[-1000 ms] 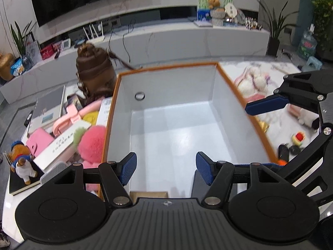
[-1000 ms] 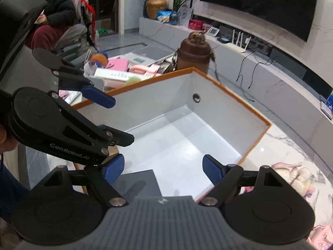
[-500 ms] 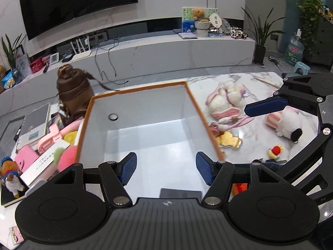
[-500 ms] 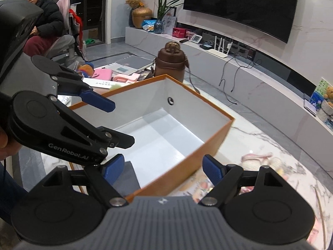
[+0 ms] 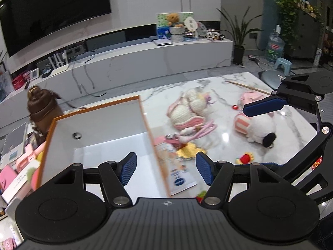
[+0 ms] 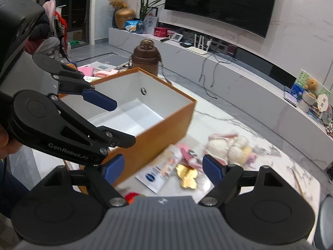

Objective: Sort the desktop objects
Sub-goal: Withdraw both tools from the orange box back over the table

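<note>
Box (image 5: 97,143), orange with white inside, sits empty on the marble desk (image 5: 291,125). Both hand-held grippers hold nothing: left hand-held gripper (image 5: 165,167) fingers apart over the box's right wall, right hand-held gripper (image 6: 163,167) fingers apart above the clutter. Best next step, probably: pick one item, centre the fingers on it, then close. Counted right of the box: one leaflet (image 6: 160,171), one yellow piece (image 6: 188,176), two plush toys (image 5: 192,109), (image 5: 259,128).

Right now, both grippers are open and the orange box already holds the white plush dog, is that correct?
Not quite: the orange box is empty. In the left wrist view, the white plush dog lies on the table. Both grippers, left and right, are open.
</note>
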`<state>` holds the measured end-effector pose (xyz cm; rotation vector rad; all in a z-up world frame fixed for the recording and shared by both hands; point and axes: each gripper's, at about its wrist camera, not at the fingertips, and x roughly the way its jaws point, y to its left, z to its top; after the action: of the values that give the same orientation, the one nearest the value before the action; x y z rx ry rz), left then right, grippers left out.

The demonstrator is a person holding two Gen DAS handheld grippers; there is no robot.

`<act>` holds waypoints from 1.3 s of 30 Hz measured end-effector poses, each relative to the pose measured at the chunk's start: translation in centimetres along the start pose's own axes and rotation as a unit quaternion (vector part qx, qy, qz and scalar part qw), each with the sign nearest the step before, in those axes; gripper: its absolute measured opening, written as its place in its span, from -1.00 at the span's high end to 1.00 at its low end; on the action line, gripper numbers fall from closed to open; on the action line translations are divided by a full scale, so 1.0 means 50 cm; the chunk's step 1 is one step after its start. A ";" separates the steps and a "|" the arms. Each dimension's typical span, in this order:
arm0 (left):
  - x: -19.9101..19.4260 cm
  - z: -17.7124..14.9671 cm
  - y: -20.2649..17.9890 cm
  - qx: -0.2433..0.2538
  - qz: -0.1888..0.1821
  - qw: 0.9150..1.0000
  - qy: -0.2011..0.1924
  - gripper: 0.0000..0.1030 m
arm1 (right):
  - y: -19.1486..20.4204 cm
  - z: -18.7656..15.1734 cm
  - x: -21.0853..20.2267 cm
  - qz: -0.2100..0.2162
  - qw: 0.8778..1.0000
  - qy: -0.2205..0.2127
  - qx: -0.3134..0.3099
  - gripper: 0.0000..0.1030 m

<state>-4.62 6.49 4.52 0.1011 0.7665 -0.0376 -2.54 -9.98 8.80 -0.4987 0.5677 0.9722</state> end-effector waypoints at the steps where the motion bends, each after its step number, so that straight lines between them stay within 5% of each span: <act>1: 0.003 0.002 -0.009 0.002 -0.004 1.000 0.000 -0.43 | -0.005 -0.006 -0.005 -0.003 1.000 0.001 0.001 -0.62; 39: 0.144 0.001 -0.258 0.075 -0.052 0.995 0.038 -0.43 | -0.174 -0.218 -0.035 -0.035 0.996 0.064 0.059 -0.62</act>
<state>-0.30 -6.32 -1.43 0.2070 0.8447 -0.1907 1.84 -21.99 2.99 -0.4737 0.7140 0.8393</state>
